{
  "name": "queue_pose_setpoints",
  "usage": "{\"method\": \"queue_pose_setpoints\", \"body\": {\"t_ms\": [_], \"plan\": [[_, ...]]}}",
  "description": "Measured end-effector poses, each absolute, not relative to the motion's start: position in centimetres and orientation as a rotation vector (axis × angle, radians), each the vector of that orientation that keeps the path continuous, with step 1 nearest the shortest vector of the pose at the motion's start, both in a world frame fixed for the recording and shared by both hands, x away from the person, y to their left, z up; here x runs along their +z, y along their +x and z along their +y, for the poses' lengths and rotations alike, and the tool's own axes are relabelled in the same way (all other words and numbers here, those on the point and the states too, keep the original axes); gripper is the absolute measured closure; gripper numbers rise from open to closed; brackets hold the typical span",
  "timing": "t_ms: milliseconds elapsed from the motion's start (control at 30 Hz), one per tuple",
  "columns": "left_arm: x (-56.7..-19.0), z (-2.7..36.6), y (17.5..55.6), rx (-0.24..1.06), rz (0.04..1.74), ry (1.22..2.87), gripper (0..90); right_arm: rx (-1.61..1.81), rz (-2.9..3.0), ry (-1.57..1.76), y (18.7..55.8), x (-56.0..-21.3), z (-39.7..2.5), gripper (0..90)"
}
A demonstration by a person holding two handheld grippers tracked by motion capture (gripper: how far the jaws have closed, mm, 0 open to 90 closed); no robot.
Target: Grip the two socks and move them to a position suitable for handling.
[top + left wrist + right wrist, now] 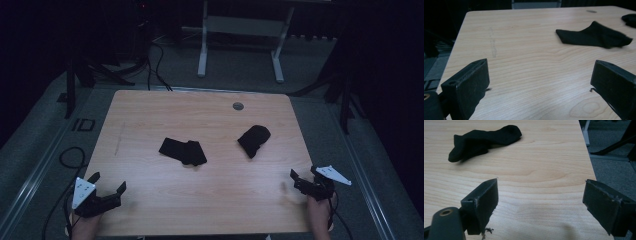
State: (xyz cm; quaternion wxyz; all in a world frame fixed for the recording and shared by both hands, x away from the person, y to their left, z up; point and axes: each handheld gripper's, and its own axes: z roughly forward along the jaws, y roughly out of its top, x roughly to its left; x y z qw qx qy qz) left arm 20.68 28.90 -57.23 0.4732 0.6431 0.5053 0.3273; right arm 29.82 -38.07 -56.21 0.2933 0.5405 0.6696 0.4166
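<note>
Two grippers sit at the near edge of the wooden tabletop point(150, 210), one at each corner. The left gripper point(107, 184) has its fingers point(466, 85) spread wide with nothing between them, and the right gripper point(303, 176), close to the right-hand edge, is spread just as wide and equally empty; bare wood shows between the black fingers point(482, 202) in the right gripper view.

Farther out, around the middle of the tabletop, lie two dark pieces of cloth, well apart from each other and from both grippers. The left cloth point(183, 151) lies fairly flat with a few low folds, spread into a rough band; in the left gripper view it point(594, 35) rises to a soft ridge near its centre. The right cloth point(254, 140) is bunched and more compact, and in the right gripper view it point(484, 140) reads as a sock or something similar, doubled over on itself.

Both look light, limp and unbreakable, so no careful force is needed; the likely trouble is that thin fabric lying flat gives the fingers little to bite. A raised fold or the bunched end seems the best place to pinch. Expect the cloth to droop and unfold once lifted.

Beyond them, a small round grommet point(238, 106) sits near the far edge.
</note>
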Motion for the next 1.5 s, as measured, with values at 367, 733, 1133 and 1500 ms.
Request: {"method": "queue_pose_setpoints", "body": {"t_ms": [367, 733, 1133, 1500], "plan": [[-56.9, 28.3, 21.2, 0.684, 1.258, 1.615, 2.6, 1.054, 1.895, 1.311, 29.8, -55.9, -36.4, 13.2], [-55.7, 26.8, 23.2, 0.550, 1.263, 1.728, 5.1, 1.221, 2.207, 1.158, 30.0, -53.9, -30.5, 11.3], [-55.3, 24.6, 27.2, 0.434, 1.215, 1.812, 17.2, 1.267, 2.363, 0.959, 32.4, -53.6, -23.6, 45.4], [-55.1, 22.7, 30.4, 0.399, 1.177, 1.884, 17.4, 1.265, 2.474, 0.875, 35.3, -53.5, -18.4, 49.5]]}}
